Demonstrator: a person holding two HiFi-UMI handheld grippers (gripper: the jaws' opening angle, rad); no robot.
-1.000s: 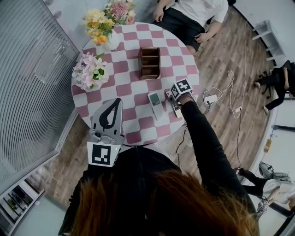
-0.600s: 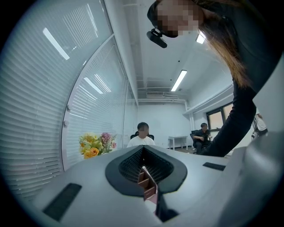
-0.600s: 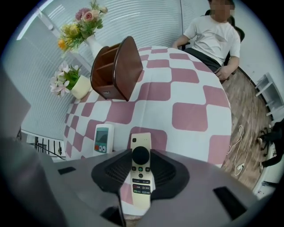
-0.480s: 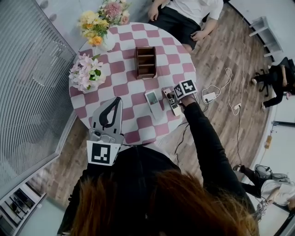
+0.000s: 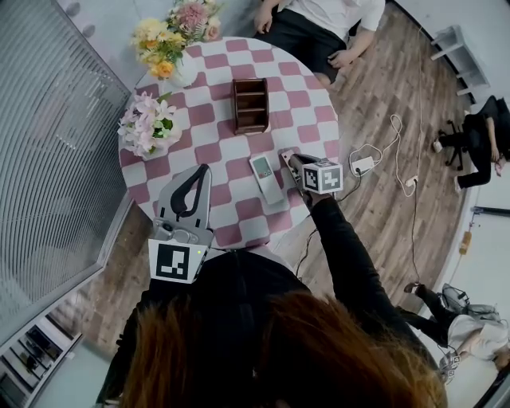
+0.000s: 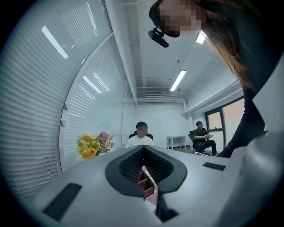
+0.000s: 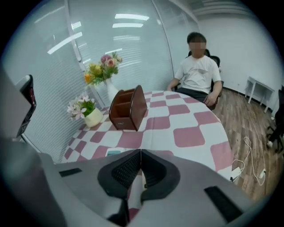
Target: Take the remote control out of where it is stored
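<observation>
A white remote control with a small screen [image 5: 266, 179] lies flat on the pink-and-white checked round table [image 5: 215, 119], on the near side of an empty brown wooden organizer [image 5: 250, 105]. My right gripper [image 5: 289, 158] hovers just right of that remote; its jaw tips meet and nothing is between them. In the right gripper view the shut right gripper [image 7: 140, 151] points toward the organizer [image 7: 128, 108], with the remote's screen [image 7: 113, 152] peeking out at its left. My left gripper [image 5: 204, 170] is shut and empty over the table's near edge. The left gripper view shows its tips [image 6: 143, 148] closed.
A vase of yellow and pink flowers [image 5: 171, 40] and a pot of pale pink flowers [image 5: 147, 126] stand on the table's left side. A person sits at the far edge [image 5: 319, 24]. Cables and a power strip [image 5: 365, 167] lie on the wooden floor to the right. Glass with blinds is on the left.
The right gripper has closed its jaws and turned, and now covers the spot where a second, darker remote lay. The left gripper has stayed put.
</observation>
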